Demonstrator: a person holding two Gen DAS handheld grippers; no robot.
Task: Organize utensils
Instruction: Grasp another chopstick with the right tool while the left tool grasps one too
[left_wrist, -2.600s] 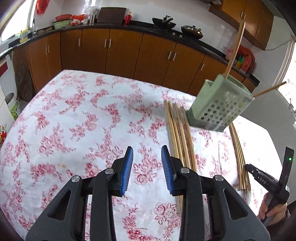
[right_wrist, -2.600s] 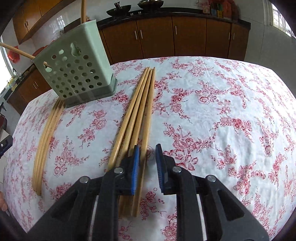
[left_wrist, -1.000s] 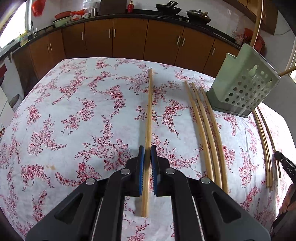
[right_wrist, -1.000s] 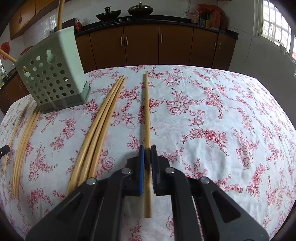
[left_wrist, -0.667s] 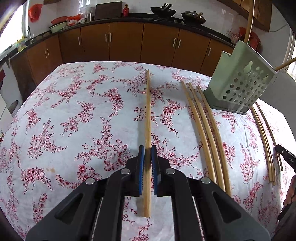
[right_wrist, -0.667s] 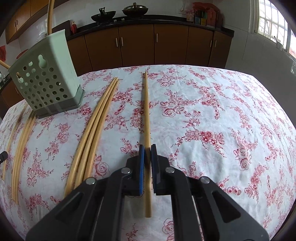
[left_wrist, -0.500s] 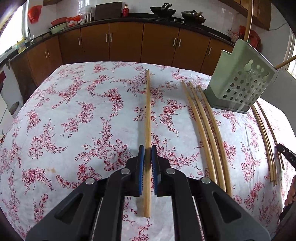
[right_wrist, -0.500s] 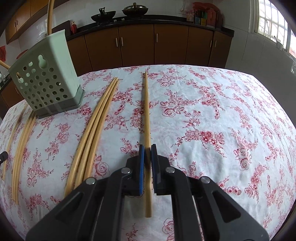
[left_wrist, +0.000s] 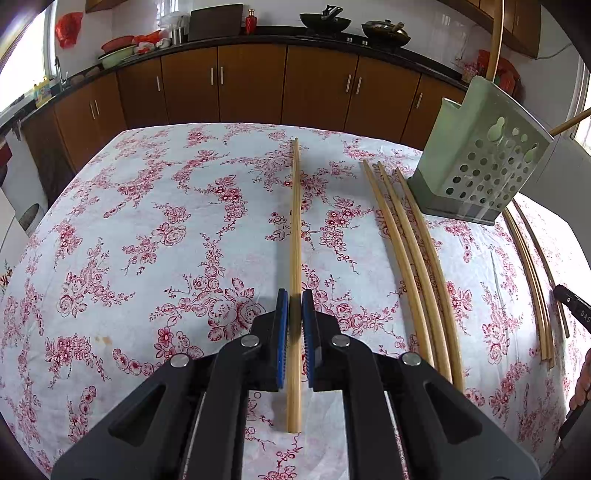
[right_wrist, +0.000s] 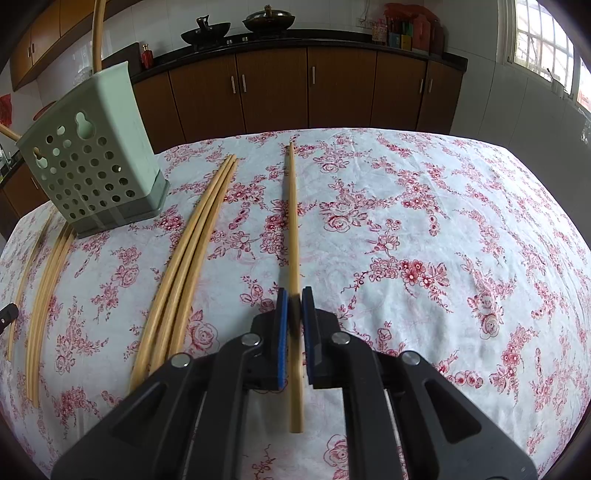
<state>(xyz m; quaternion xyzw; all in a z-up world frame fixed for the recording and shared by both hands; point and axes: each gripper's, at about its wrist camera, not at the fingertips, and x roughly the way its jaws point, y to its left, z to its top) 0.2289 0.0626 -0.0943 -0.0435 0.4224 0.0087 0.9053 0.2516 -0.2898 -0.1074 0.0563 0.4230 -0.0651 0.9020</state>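
Evidently each claw has pinched a single stick out of the loose ones so it can be carried alone to the holder. The left claw (left_wrist: 294, 299) is closed almost completely, its blue pads clamped on a chopstick (left_wrist: 295, 221) near the thick end. The long thin end runs straight ahead of the claw and a short stub juts back beneath it. The stick seems to hang just above the flowered table (left_wrist: 147, 206), since a faint shadow lies beside it. The right claw (right_wrist: 294, 297) is shut just as narrowly on a second chopstick (right_wrist: 292, 221), gripped the same way. Holding near one end leaves most of the length free, which should suit dropping the tip into the holder's open top.

From the left claw, the green holder (left_wrist: 480, 158) stands ahead and to the right. Three loose chopsticks (left_wrist: 410, 251) lie between it and the claw, and a far bundle (left_wrist: 532, 273) lies beyond its right side. An upright chopstick (left_wrist: 495, 40) already stands in it, and this view alone shows a slanted stick (left_wrist: 570, 122) poking out past its right side.

From the right claw everything mirrors. The green holder (right_wrist: 88, 166) sits ahead to the left, the three loose chopsticks (right_wrist: 192, 251) just left of the claw, and the far bundle (right_wrist: 44, 266) further left. This view shows the bare stretch of table to the right, which the left view cuts off.
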